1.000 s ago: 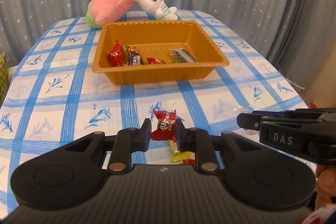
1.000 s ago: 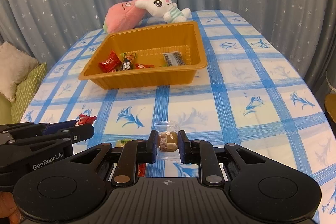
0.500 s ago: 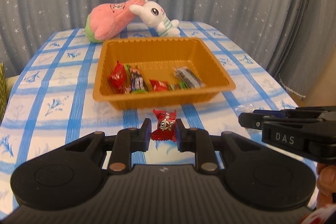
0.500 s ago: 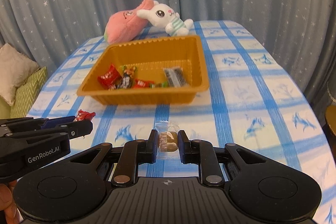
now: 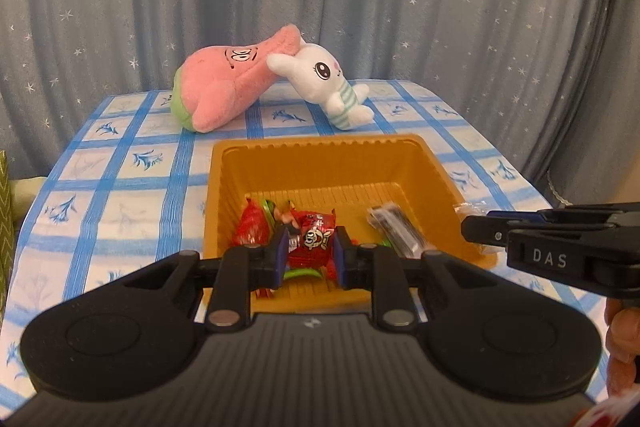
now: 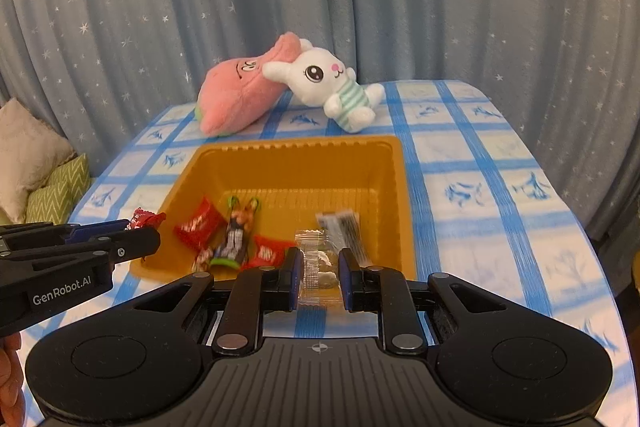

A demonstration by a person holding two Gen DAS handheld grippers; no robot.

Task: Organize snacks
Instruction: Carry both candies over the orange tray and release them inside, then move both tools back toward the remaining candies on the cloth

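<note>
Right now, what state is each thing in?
Left gripper: shut on red wrapped candy, over the tray.
Right gripper: shut on clear wrapped snack.
Orange plastic tray: partly filled with wrapped snacks.
Pink plush: lying on its side.
White rabbit plush: leaning against it.

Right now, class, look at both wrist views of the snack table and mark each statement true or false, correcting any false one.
1. The left gripper is shut on a red wrapped candy. True.
2. The right gripper is empty. False: it is shut on a clear-wrapped snack.
3. The orange tray already holds several wrapped snacks. True.
4. The white bunny plush sits inside the tray. False: it lies on the tablecloth behind the tray, against the pink plush.
5. The tablecloth is plain green. False: it is white with blue checks.
</note>
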